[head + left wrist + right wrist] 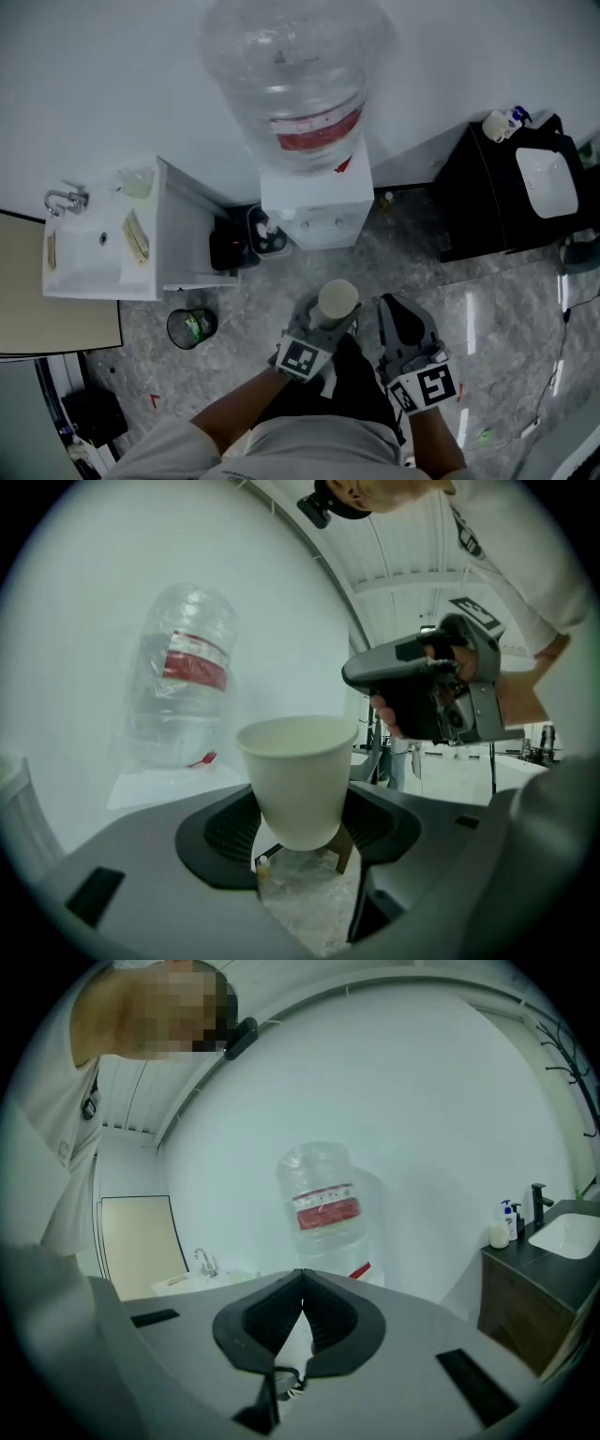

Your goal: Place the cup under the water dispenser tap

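My left gripper [333, 323] is shut on a white paper cup [337, 301], held upright in the air. In the left gripper view the cup [298, 775] fills the space between the two dark pads [225, 832]. My right gripper [398, 314] hangs beside it to the right, jaws shut with nothing between them; its tips meet in the right gripper view [302, 1283]. The water dispenser [314, 202] stands ahead against the wall, a clear bottle [292, 75] with a red label on top. Its taps [323, 225] face me, some way beyond the cup.
A white sink unit [103, 244] stands to the left, a small bin [192, 326] on the marble floor before it. A dark box with bottles [248, 239] sits beside the dispenser. A black cabinet with a basin [516, 187] is at the right.
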### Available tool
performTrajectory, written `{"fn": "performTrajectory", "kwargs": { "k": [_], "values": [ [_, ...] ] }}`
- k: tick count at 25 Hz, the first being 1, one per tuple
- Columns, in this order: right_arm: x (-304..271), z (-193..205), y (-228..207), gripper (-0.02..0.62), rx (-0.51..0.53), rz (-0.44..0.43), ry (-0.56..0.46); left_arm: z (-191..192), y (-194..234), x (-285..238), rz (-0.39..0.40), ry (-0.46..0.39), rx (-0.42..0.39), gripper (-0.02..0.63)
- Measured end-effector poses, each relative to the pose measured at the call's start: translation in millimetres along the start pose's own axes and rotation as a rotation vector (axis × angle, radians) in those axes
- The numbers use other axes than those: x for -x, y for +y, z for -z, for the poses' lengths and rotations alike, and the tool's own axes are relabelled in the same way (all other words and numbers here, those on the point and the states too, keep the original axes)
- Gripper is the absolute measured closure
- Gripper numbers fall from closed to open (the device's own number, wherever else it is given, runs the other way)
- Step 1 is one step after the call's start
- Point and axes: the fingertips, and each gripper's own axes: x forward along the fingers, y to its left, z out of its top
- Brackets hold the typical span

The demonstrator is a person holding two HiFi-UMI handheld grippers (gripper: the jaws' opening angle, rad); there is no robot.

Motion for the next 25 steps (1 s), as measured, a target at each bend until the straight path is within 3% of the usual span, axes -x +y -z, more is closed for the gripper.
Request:
{"fn": "performTrajectory", "kwargs": {
  "k": [6,16,25],
  "values": [
    [-54.8,48.3,-39.7,0.580,-0.013,0.004,0.022,82.4,56.5,-57.4,-0.051,0.030,-0.026,0.341],
    [-108.1,182.8,-95.5,0.578,-0.034,0.050,0.048,296.2,126.5,-145.0,-0.090,0.123,-0.014,0.341],
    [-141.0,224.9,-113.7,0.578,-0.037,0.015,0.006,387.0,155.4,-207.0,-0.116,0.168,-0.023,0.341]
  ]
}}
